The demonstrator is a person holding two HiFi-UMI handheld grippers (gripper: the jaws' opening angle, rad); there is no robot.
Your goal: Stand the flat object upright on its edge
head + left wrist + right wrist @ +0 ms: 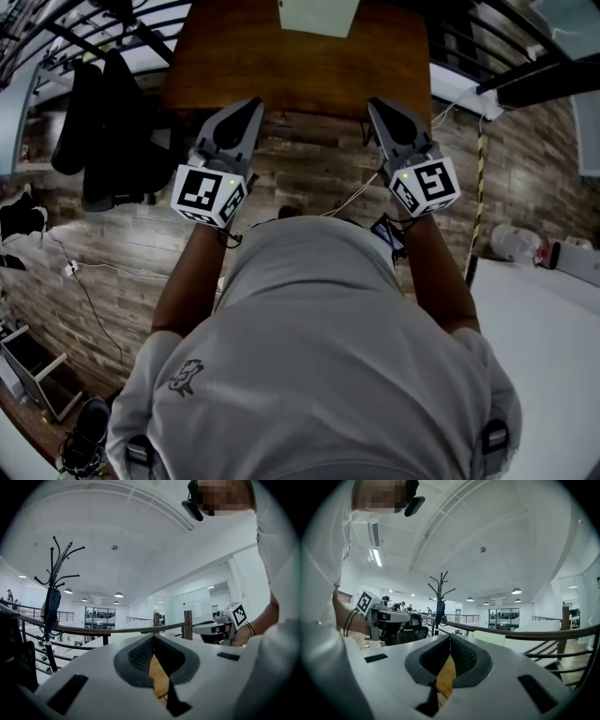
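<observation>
A pale flat board (319,14) lies at the far edge of the brown wooden table (300,66); only its near part shows in the head view. It appears again as a pale slab (490,638) beyond the jaws in the right gripper view. My left gripper (251,105) and right gripper (377,105) are held side by side at the table's near edge, well short of the board. Both are shut with nothing between the jaws. The left gripper (153,637) points level, with table wood showing below its tip. So does the right gripper (450,637).
A black coat stand (54,602) with a dark garment stands left of the table, next to dark chairs (103,131). A railing (525,634) runs behind the table. A white surface (553,328) lies at the right. Cables (84,272) trail over the wood-plank floor.
</observation>
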